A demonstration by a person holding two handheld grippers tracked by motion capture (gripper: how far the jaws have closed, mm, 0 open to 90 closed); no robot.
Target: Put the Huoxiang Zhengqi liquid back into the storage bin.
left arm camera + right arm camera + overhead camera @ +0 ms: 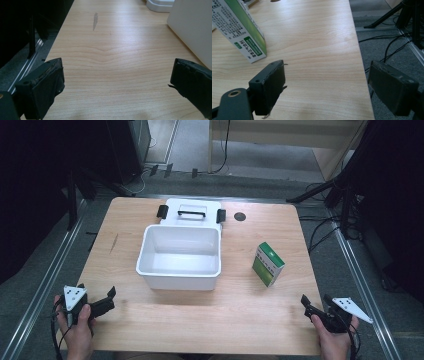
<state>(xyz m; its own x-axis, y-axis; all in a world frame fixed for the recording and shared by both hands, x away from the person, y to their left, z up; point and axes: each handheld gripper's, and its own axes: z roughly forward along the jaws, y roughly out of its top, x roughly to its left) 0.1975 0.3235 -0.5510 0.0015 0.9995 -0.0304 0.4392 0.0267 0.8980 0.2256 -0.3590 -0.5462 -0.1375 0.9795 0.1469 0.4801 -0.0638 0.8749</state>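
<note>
two grippers rest at the near corners of the wooden surface (240, 320). a white bin (179, 256) sits mid-surface, its lid (191, 212) lying flat just behind it. a green and white box (268, 264) stands tilted to the right of the bin, well apart from both hands. the left gripper (102, 301) and right gripper (312, 307) are both spread wide with nothing between the jaws.
</note>
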